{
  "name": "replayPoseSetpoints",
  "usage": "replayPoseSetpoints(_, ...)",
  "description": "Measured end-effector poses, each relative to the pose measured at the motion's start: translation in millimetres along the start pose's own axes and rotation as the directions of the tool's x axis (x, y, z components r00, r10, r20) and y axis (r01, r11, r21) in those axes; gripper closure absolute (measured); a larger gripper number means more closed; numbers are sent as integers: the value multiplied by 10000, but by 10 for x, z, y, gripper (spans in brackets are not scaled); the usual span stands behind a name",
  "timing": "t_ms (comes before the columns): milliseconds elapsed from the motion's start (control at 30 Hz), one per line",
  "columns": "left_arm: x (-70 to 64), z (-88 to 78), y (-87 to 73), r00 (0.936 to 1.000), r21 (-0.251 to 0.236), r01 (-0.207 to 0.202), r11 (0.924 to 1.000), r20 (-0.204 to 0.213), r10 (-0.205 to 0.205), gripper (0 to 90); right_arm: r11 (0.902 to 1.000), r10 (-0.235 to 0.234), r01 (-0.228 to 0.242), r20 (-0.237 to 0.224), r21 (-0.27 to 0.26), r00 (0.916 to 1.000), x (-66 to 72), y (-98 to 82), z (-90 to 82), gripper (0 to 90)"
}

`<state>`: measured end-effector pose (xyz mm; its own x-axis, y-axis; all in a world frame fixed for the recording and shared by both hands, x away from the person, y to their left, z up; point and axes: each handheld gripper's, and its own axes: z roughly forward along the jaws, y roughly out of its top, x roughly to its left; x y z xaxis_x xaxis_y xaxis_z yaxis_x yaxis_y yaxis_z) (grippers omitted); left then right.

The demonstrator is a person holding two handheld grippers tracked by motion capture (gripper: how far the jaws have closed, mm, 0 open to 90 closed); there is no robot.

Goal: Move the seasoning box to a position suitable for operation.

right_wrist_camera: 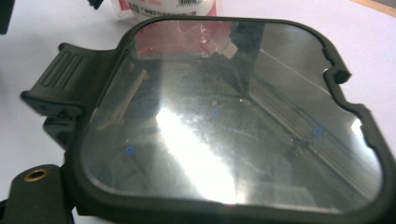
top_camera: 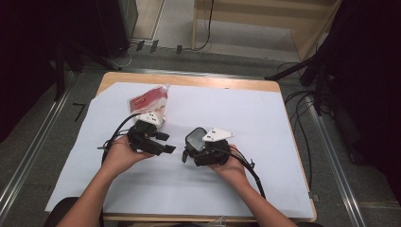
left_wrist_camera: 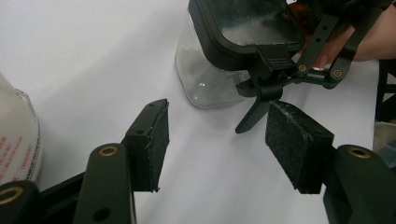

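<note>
A clear container with a black-framed lid [top_camera: 196, 138] rests tilted on the white sheet, and my right gripper [top_camera: 191, 150] is shut on it. In the left gripper view the container [left_wrist_camera: 210, 79] lies just ahead, its lid latch [left_wrist_camera: 254, 109] hanging down. My left gripper [left_wrist_camera: 217, 121] is open with nothing between its pads [left_wrist_camera: 156, 140]. In the high view the left gripper [top_camera: 165, 143] points right toward the container, a short gap away. The lid [right_wrist_camera: 224, 130] lies close before the right gripper's camera. A red and white pouch [top_camera: 150, 99] stands behind the left gripper.
A white sheet [top_camera: 246, 113] covers the wooden table [top_camera: 189, 79]. The pouch [left_wrist_camera: 16, 135] is at the left gripper's left side and shows as the pouch [right_wrist_camera: 168, 7] beyond the lid. Cables and dark stands line the floor at the right [top_camera: 307, 104].
</note>
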<state>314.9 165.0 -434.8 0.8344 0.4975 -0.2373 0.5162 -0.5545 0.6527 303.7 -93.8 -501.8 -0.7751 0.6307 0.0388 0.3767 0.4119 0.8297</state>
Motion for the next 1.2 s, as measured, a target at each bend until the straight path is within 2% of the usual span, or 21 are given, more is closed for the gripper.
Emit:
replayPoseSetpoints(233, -2, 14, 2, 10000, 11, 81, 10000, -1, -81, 408, 9995, -76, 77, -62, 300, 10000, -10, 8, -59, 133)
replayPoseSetpoints(400, 0, 9, 3, 10000, -12, 72, 10000, -50, -72, 413, 9992, 115, -101, -360, 397, 9993, -44, 2, -155, 136)
replayPoseSetpoints(533, 9, -1, 5, 10000, -34, 26, 10000, 8, -26, 427, 9975, 488, -456, -591, 546, 9971, -75, -19, -288, 155)
replayPoseSetpoints(700, 9, -12, 5, 10000, -150, 66, 9999, -15, -66, 440, 9973, 452, -409, -697, 617, 9965, -95, -35, -389, 185)
replayPoseSetpoints(800, 17, -4, 5, 9999, -95, 36, 9999, -167, -37, 458, 9962, 611, -551, -909, 673, 9940, -150, -83, -511, 266)
replayPoseSetpoints(900, 18, 10, 8, 10000, -83, 25, 10000, -87, -26, 474, 9947, 839, -778, -939, 672, 9920, -195, -101, -593, 326)
replayPoseSetpoints(1067, 10, 49, 23, 10000, -67, 71, 10000, 43, -71, 514, 9949, 960, -927, -963, 385, 9907, -249, -88, -707, 539)
replayPoseSetpoints(1133, 11, 66, 28, 9997, -60, 126, 9999, 206, -125, 538, 9943, 1013, -973, -1035, 430, 9895, -267, -83, -726, 667)
replayPoseSetpoints(1200, 12, 75, 28, 9993, -33, 185, 9998, 320, -183, 544, 9945, 991, -951, -986, 446, 9902, -267, -85, -733, 697)
